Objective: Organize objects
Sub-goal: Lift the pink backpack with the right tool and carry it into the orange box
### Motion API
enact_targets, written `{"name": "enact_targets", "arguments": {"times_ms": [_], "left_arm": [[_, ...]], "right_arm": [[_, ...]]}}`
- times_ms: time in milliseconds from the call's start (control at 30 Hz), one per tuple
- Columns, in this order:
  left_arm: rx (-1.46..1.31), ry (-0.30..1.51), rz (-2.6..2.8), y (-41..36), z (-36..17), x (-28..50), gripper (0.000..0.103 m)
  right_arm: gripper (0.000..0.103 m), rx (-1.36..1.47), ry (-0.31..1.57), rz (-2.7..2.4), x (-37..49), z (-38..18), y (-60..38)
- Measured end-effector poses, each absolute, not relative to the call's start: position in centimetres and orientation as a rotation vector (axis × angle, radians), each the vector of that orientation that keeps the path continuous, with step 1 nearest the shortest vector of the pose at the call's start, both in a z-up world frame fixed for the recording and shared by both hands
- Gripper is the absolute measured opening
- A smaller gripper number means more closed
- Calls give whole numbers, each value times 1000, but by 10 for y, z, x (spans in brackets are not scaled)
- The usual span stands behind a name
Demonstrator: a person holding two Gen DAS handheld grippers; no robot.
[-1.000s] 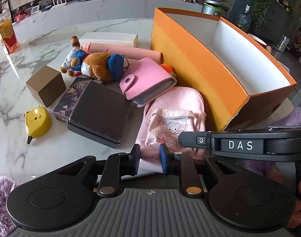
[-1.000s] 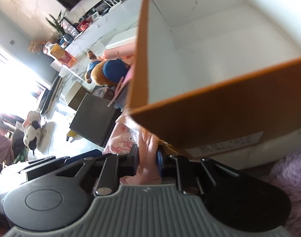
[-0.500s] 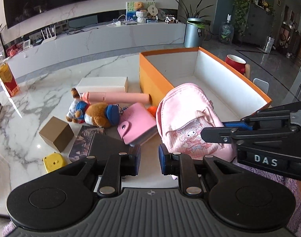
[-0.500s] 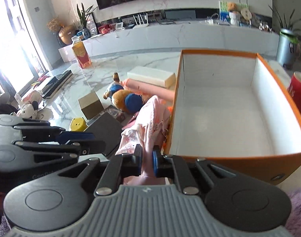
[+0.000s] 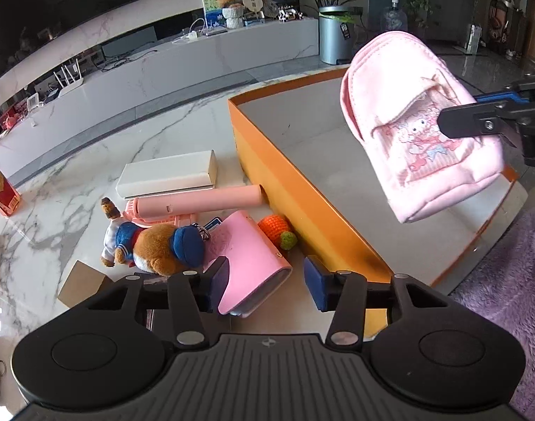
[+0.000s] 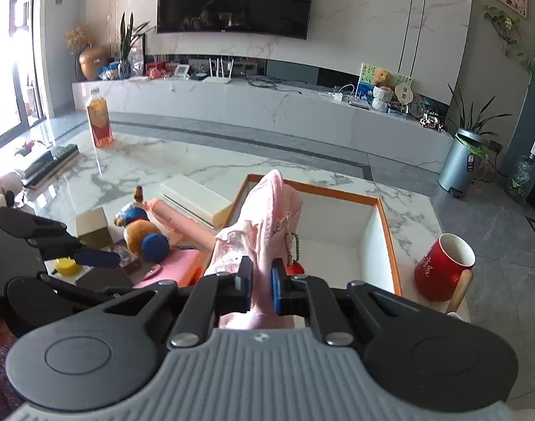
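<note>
Right tongs (image 6: 260, 289) pinch the pink backpack (image 5: 422, 126), held in the air above the orange box (image 5: 302, 193). Left tongs (image 5: 265, 287), spread and empty, hover over the wallet (image 5: 253, 263) on the desk (image 5: 92, 182).

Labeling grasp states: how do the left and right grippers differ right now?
The left gripper has its fingers spread and holds nothing; the right gripper is closed on the pink mini backpack. The left one hovers low, with the pink wallet seen between its fingers; the right one holds the backpack in the air over the orange box. Both have blue pads on black fingers.
</note>
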State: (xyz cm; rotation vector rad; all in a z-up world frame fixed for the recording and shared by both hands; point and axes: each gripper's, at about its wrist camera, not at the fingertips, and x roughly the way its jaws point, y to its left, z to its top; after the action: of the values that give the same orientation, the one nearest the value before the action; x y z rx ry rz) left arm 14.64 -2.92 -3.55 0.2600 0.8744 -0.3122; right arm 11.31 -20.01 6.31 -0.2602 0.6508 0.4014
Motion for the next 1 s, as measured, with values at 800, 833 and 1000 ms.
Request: {"name": "enact_targets", "arguments": {"times_ms": [800, 833, 1000], "left_arm": [[489, 1139, -349, -53, -100, 225, 46], [480, 1132, -348, -52, -96, 225, 42], [289, 1127, -361, -28, -66, 231, 1]], "right_arm": [[12, -160, 891, 406, 177, -27, -220], [12, -153, 895, 407, 178, -28, -220], [12, -127, 902, 423, 175, -30, -220]]}}
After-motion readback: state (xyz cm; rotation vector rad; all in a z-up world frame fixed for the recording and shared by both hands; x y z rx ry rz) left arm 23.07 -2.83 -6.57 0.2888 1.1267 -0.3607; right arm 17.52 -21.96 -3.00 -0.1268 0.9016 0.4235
